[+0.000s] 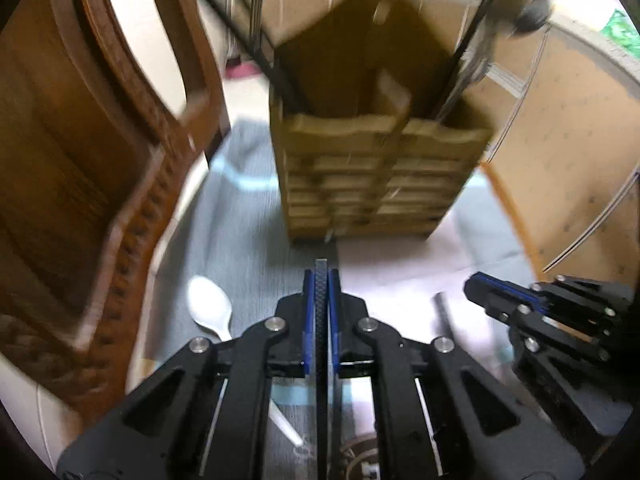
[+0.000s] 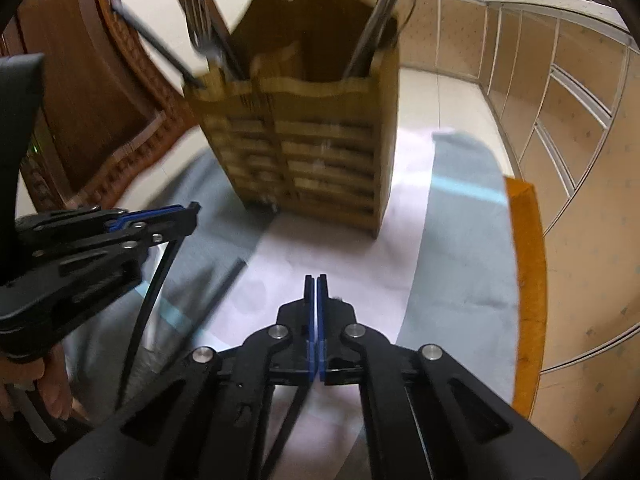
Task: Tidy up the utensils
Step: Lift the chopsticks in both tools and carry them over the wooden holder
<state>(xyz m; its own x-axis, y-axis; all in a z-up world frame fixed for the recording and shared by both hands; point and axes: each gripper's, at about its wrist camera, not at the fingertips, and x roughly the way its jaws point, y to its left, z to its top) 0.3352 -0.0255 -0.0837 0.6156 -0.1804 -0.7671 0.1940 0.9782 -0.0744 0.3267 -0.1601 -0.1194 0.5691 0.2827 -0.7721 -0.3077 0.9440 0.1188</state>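
A wooden slatted utensil holder (image 1: 372, 176) stands on the table ahead; it also shows in the right wrist view (image 2: 308, 148) with dark utensils in its left and right compartments. My left gripper (image 1: 321, 280) is shut on a thin black chopstick (image 1: 321, 320), whose length hangs down below the gripper in the right wrist view (image 2: 148, 300). The left gripper appears there at left (image 2: 192, 212). My right gripper (image 2: 315, 284) is shut and empty; it shows at right in the left wrist view (image 1: 474, 286). A white plastic spoon (image 1: 210, 308) lies on the cloth at left.
A carved wooden chair (image 1: 92, 184) stands close on the left. The table has a grey and white cloth (image 2: 460, 264) and an orange edge (image 2: 528, 280). Kitchen cabinets (image 2: 568, 120) run along the right. A dark stick (image 1: 442, 316) lies on the cloth near the right gripper.
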